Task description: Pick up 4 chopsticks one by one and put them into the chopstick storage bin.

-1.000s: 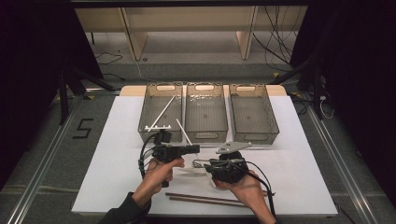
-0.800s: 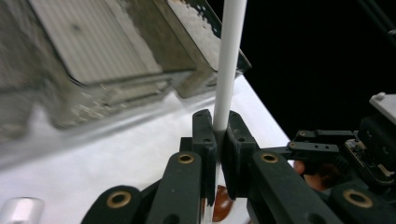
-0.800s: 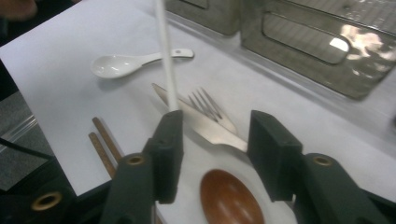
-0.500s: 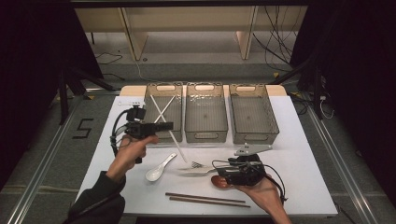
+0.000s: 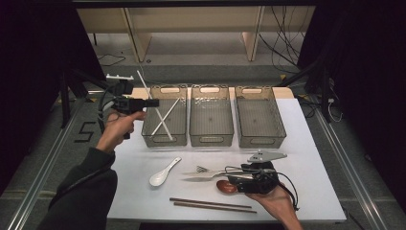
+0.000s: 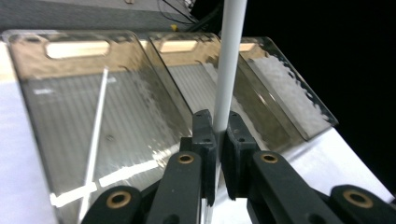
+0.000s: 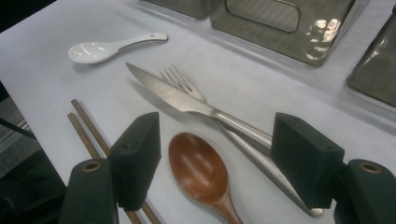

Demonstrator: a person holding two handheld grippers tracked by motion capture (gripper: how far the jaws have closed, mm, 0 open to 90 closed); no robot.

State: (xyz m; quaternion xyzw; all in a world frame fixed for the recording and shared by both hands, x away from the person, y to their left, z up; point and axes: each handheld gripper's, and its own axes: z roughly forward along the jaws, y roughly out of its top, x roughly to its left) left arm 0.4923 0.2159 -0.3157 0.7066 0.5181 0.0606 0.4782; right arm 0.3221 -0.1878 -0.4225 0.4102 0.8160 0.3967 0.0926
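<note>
My left gripper (image 5: 154, 102) is raised over the left edge of the left bin (image 5: 180, 139), shut on a white chopstick (image 5: 164, 125) that slants down into the bin. In the left gripper view, the jaws (image 6: 217, 135) pinch that chopstick (image 6: 229, 65). A second white chopstick (image 5: 168, 115) lies in the same bin (image 6: 56, 154). My right gripper (image 5: 233, 178) sits low at the table's front right. Its jaws (image 7: 219, 154) have just been opening and now stand wide, with a wooden spoon (image 7: 198, 170) lying on the table between them, untouched.
A knife (image 7: 180, 99) and fork (image 7: 175, 77) lie crossed just beyond the wooden spoon. A white ceramic spoon (image 5: 163, 173) lies to their left. Two brown chopsticks (image 5: 210, 205) lie near the front edge. The middle bin (image 5: 210, 140) and right bin (image 5: 262, 142) stand at the back.
My left hand has swung from the table's middle up and left to the left bin, carrying the white chopstick. The right gripper has shifted slightly right and opened over the wooden spoon.
</note>
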